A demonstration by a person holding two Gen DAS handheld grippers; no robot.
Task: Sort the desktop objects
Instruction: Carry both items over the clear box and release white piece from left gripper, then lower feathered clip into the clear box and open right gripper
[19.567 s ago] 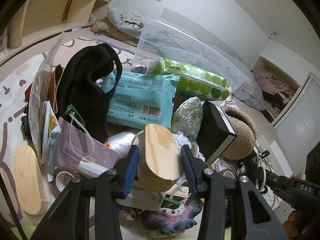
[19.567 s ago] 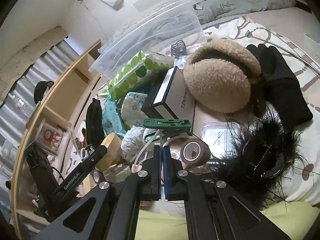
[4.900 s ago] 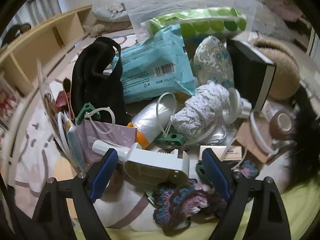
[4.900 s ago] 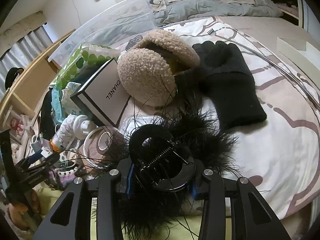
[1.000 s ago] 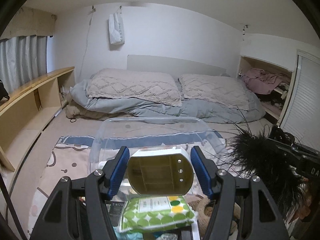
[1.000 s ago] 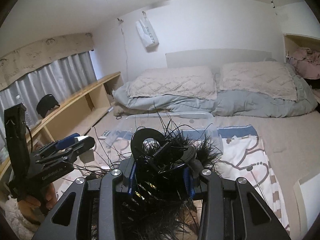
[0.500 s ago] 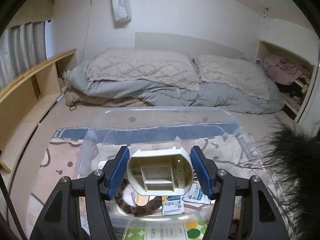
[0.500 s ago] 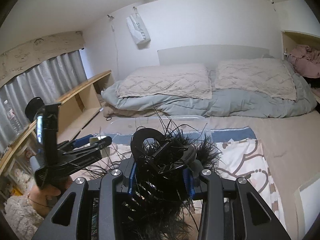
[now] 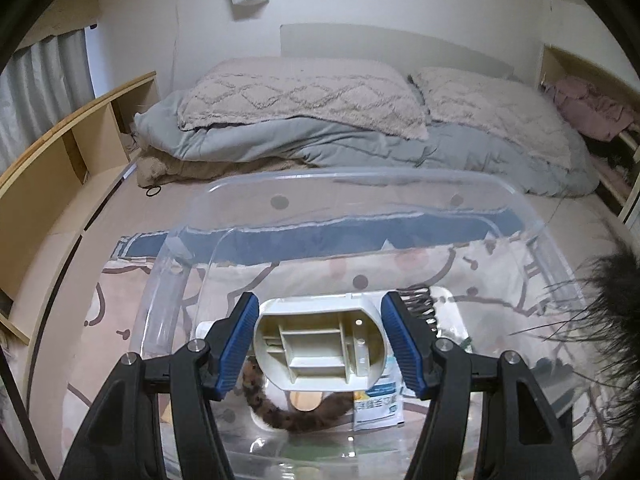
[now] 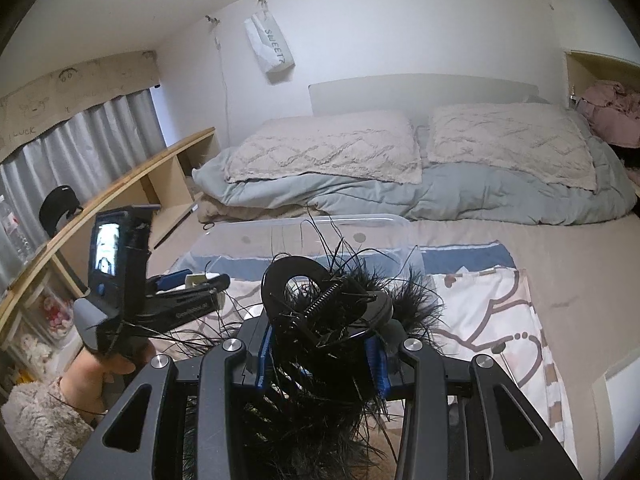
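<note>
Left gripper [image 9: 320, 346]: blue pads set wide, a cream plastic holder [image 9: 320, 350] between them. The left pad touches its side; a sliver of gap shows at the right pad, so whether the grip is firm cannot be told. The holder's ribbed hollow side faces the camera. It hangs over the open clear bin [image 9: 360, 216].

Seen through and around the holder, on the bin floor: a brown furry band [image 9: 296, 420] curving below it, a wooden disc [image 9: 306, 400] inside that curve, a white-and-blue packet [image 9: 378, 404] to the right, a black comb-like clip [image 9: 418, 304] behind the right pad. These lie directly under the holder.

Right gripper [image 10: 322, 354]: jaws closed partway on a black feathered hair clip [image 10: 320, 300], spring and ring uppermost, feathers spilling over both fingers and hiding much of the view below. In the left view the feathers intrude at the right edge, just beside the bin rim.

Right view also shows the left gripper at the left, over the bin's near corner, held in the person's hand [image 10: 120, 364].

Surroundings: patterned sheet [image 10: 492, 312] under the bin, pillows [image 9: 300, 92] and a grey duvet [image 9: 360, 144] beyond, wooden shelving [image 9: 52, 160] along the left wall, a white bag [image 10: 270, 50] hanging on the wall.
</note>
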